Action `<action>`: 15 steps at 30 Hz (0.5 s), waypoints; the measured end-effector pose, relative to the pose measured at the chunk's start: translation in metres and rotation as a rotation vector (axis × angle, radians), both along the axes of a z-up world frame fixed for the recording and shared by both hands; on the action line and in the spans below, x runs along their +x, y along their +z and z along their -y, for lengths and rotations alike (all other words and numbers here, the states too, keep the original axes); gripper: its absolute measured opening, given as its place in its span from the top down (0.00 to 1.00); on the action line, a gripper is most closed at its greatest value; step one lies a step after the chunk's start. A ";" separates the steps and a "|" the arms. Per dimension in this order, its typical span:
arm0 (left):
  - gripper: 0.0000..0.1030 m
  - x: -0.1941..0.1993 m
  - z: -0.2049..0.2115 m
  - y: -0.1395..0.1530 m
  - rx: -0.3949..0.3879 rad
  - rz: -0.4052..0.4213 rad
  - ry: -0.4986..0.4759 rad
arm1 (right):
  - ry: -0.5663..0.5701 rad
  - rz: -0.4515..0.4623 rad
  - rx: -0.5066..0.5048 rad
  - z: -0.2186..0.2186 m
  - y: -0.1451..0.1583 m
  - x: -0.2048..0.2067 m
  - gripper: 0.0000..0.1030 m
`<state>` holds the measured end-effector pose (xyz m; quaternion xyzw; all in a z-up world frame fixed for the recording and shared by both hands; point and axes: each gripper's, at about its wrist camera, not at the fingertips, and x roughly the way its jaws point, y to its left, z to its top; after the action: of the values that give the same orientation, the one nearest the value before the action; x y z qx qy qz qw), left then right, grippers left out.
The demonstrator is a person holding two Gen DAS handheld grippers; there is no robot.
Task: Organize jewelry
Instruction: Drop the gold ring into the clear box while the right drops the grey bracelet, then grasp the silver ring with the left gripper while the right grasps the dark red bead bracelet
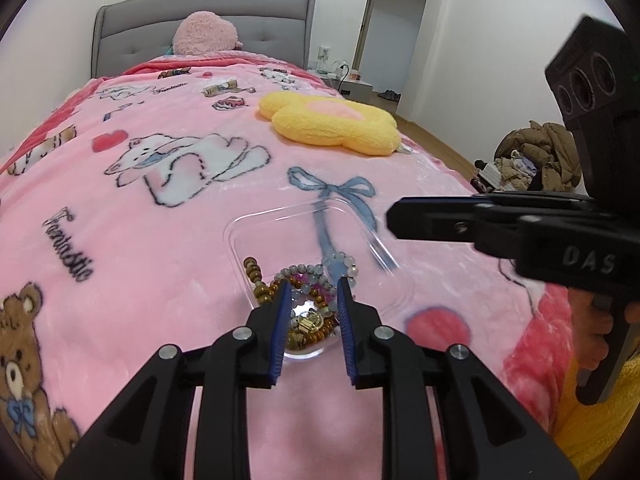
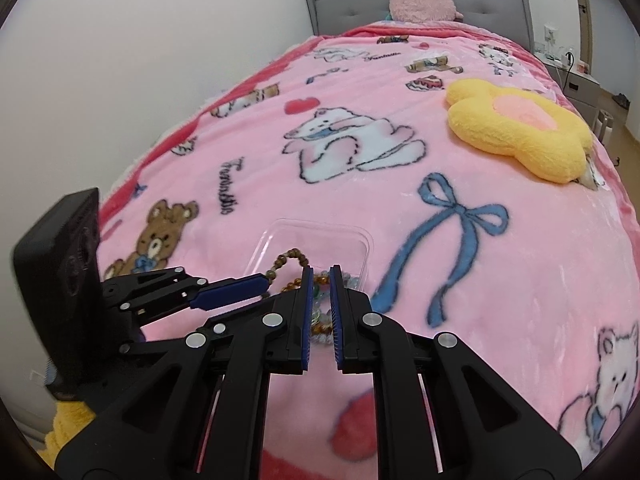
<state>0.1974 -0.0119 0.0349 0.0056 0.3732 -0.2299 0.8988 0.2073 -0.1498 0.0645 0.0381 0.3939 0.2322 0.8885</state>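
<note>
- Grippers hang low over a pink blanket [image 1: 168, 240] on a bed, both aimed at a clear plastic tray [image 1: 240, 236] near the foot.
- Left gripper [image 1: 311, 292] points forward and slightly down over the tray's near end, its jaws spread with a wide gap; beads show between the blue pads, but nothing is pinched.
- Right gripper [image 2: 320, 280] reaches in from the right, seen side-on in the left view as a long black arm above the tray's right rim; its jaws stand a narrow gap apart and hold nothing.
- Bracelets [image 1: 308, 288] lie heaped in the tray's near part: brown wooden beads, pale glassy beads and a purple strand, with one brown strand [image 2: 290, 260] trailing toward the tray's left wall.
- Far half of the tray is bare plastic.
- Blanket spreads flat on all sides of the tray; a yellow flower cushion [image 1: 332, 122] lies well apart at far right, and a pink plush [image 1: 206, 34] sits by the grey headboard [image 1: 132, 32].
</note>
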 end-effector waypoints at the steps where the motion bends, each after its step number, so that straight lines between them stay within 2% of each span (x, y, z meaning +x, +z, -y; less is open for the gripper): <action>1: 0.72 -0.005 -0.002 0.001 -0.004 0.006 -0.004 | 0.002 0.004 0.010 0.003 0.002 -0.005 0.89; 5: 0.69 -0.035 -0.010 0.003 0.014 0.049 -0.025 | 0.005 0.022 0.055 0.022 0.004 -0.034 0.76; 15: 0.67 -0.140 -0.013 -0.018 0.044 0.073 -0.118 | 0.071 -0.030 0.050 0.041 -0.038 -0.116 0.76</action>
<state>0.0573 0.0015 0.0165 0.0557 0.3441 -0.2737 0.8964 0.0913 -0.1906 0.0267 0.0499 0.4025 0.2727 0.8725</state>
